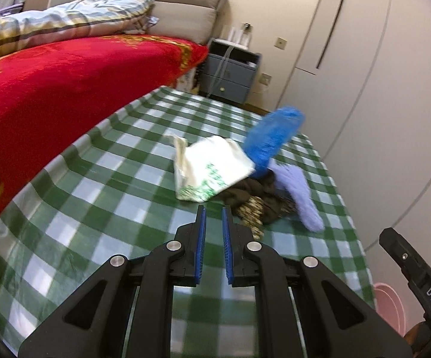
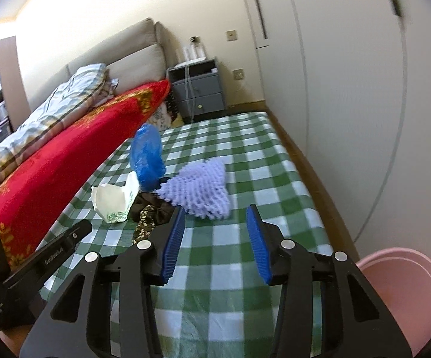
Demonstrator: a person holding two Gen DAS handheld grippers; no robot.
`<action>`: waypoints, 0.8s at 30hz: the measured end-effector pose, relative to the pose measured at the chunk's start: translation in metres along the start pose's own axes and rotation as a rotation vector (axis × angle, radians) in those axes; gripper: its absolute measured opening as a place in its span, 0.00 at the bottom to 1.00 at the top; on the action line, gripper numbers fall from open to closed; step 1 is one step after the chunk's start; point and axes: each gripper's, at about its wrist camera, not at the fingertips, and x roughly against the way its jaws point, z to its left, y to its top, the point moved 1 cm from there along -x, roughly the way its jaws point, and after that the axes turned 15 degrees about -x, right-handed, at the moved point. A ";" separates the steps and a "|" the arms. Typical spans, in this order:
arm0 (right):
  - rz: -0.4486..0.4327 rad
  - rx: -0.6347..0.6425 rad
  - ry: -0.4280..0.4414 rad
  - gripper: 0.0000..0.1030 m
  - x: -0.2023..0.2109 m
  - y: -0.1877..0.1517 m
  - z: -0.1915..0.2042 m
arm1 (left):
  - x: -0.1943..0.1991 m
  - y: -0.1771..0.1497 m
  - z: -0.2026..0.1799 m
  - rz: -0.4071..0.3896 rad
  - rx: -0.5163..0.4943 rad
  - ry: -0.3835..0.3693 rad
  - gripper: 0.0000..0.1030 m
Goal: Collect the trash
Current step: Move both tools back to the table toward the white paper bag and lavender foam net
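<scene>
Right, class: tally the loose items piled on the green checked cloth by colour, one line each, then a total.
White (carton): 1
Blue (plastic bag): 1
Lilac (foam net): 1
Dark brown (crumpled wrapper): 1
Total: 4

On the green checked cloth (image 2: 230, 256), toward its far bed-side edge, lie one white paper bag (image 2: 112, 198), one blue plastic bag (image 2: 146, 155), one lilac foam net (image 2: 203, 188) and one dark crumpled wrapper (image 2: 149, 211). One pink bin (image 2: 406, 292) stands off its near right corner.
</scene>
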 end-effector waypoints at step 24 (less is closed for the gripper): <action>0.156 0.138 0.037 0.56 -0.103 0.004 0.042 | -0.061 0.023 0.020 0.112 0.008 0.045 0.40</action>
